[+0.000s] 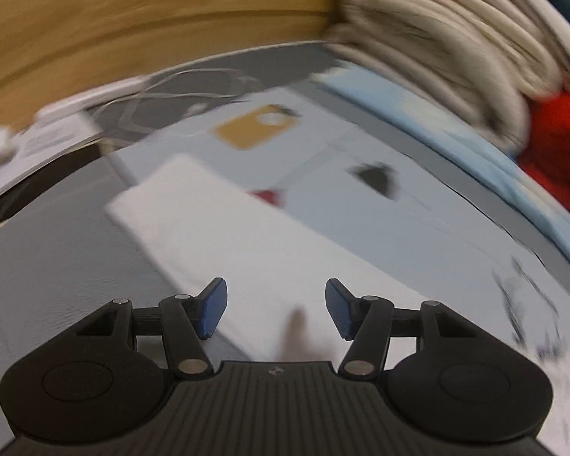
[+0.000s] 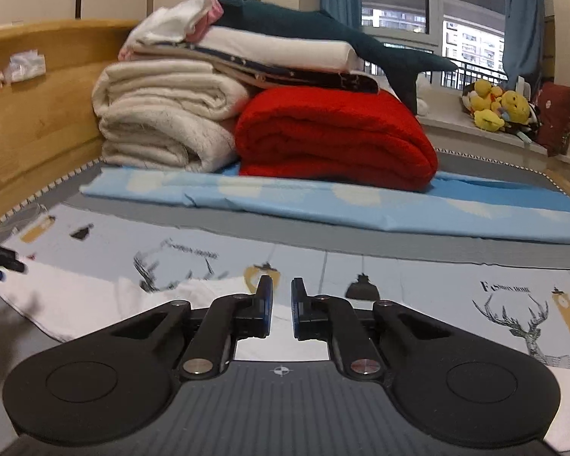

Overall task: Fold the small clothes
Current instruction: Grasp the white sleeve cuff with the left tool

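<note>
A white garment [image 1: 224, 235] lies flat on the printed bed sheet [image 1: 361, 152]; the left wrist view is motion-blurred. My left gripper [image 1: 276, 309] is open just above the garment's near part, with nothing between its blue pads. In the right wrist view the same white garment [image 2: 95, 296] spreads under and left of my right gripper [image 2: 282, 306], whose jaws are nearly closed with a narrow empty gap. The left gripper shows as a dark blur at the far left edge [image 2: 0, 260].
A cream blanket [image 2: 163, 114], a red blanket [image 2: 334, 136] and more folded bedding are stacked at the back on a light blue sheet [image 2: 323, 201]. A wooden bed frame [image 2: 30, 114] runs along the left. White cables [image 1: 178, 87] lie at the bed's far edge.
</note>
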The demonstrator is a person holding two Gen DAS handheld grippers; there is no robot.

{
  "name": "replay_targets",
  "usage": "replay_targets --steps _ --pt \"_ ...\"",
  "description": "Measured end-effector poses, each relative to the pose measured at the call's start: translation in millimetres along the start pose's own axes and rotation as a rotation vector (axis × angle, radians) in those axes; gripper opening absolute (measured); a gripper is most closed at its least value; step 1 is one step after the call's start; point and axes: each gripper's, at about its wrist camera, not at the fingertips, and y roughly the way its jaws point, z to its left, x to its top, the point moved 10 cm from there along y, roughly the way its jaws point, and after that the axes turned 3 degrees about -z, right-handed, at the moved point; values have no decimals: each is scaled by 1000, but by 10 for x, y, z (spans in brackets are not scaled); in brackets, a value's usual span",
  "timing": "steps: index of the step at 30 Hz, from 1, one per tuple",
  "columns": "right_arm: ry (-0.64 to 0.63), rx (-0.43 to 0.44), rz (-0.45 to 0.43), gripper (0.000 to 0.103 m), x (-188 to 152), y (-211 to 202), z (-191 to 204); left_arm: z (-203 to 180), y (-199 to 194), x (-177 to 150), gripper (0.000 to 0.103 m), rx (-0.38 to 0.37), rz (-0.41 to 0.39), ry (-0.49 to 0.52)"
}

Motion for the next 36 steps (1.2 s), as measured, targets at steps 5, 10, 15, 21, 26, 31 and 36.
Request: replay_targets --steps 5,10,15,21,26,31,36 --pt "32 -6 108 10 -167 152 -65 425 296 61 62 47 68 -114" --pt "45 6 238 10 -428 297 -28 512 380 -55 5 74 112 -159" --pt "55 12 282 10 -547 243 -52 136 -76 65 3 45 -12 -84" --pt "117 -1 295 10 -607 8 -150 -793 -920 -128 3 -223 -83 -45" --pt "177 1 290 10 -708 -211 -119 -1215 -1281 -737 3 -333 -5 -25" --pt "210 10 290 10 -817 -401 -51 -1534 -1523 -1187 3 -409 37 38" --pt "251 -1 299 10 -935 -451 -129 -1687 -1527 -1238 3 -405 35 18"
